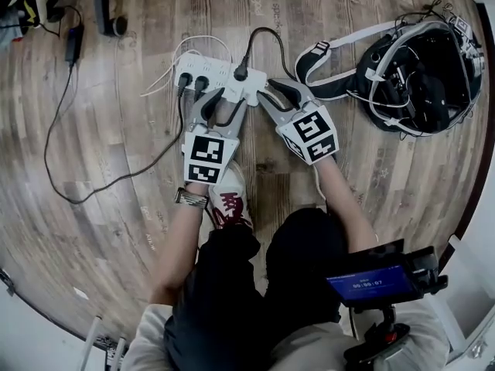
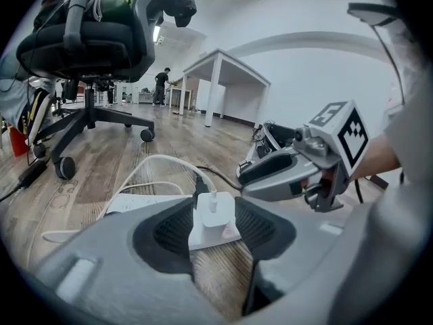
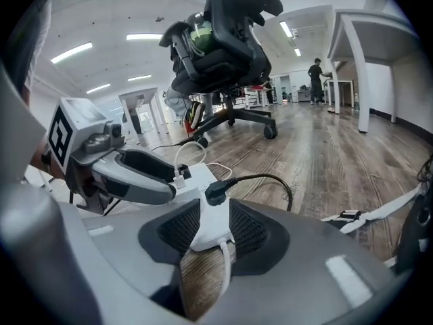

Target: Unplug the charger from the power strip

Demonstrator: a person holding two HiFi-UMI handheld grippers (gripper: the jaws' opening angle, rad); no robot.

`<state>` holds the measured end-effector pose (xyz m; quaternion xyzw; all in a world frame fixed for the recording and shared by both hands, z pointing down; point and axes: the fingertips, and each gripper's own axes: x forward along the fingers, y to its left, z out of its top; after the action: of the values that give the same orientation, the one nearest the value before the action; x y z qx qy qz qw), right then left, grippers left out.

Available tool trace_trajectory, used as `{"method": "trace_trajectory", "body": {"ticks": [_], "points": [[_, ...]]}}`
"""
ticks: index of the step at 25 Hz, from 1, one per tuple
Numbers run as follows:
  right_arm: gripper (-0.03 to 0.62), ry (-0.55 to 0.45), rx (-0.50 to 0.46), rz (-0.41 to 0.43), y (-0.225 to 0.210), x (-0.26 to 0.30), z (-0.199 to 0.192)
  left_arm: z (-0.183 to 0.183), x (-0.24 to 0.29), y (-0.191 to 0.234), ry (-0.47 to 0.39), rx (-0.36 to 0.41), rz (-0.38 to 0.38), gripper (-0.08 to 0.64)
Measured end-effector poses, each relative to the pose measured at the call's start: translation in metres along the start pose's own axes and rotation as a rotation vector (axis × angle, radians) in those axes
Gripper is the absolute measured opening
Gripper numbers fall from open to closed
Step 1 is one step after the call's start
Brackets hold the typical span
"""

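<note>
Head view: right gripper [image 1: 277, 93] apart astride one power strip [image 1: 220, 72], three black plugs [image 1: 240, 73]; left gripper [image 1: 220, 108] apart astride one charger [image 2: 215, 212].

an open office: wood-plank floor [image 1: 116, 230], rolling desk chair [image 2: 88, 39], white tables [image 2: 216, 80], ceiling strip lights [image 3: 71, 51].

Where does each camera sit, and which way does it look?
Head view: on the person's head, looking steeply down at the power strip; forearms, legs, left gripper, right gripper show.
Left gripper view: on that gripper, looking along its fingers at the white charger.
Right gripper view: on that gripper, looking along its fingers at the strip's end.
Shared: both gripper views show the office chair.
</note>
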<state>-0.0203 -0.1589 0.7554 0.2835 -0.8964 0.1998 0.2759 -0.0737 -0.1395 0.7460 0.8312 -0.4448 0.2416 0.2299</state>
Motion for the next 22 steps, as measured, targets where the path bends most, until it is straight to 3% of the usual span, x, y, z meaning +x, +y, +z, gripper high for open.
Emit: {"method": "trace_trajectory", "body": {"ticks": [5, 10, 22], "points": [[0.141, 0.054, -0.083, 0.040, 0.012, 0.017, -0.014, -0.006, 0.008, 0.003, 0.028, 0.010, 0.008, 0.189], [0.146, 0.074, -0.109, 0.071, 0.015, 0.023, -0.021, -0.006, 0.009, 0.005, 0.034, 0.023, 0.012, 0.188], [0.129, -0.022, -0.130, 0.129, 0.018, 0.029, -0.020, -0.010, 0.027, 0.009, 0.036, 0.026, 0.109, 0.186]]}}
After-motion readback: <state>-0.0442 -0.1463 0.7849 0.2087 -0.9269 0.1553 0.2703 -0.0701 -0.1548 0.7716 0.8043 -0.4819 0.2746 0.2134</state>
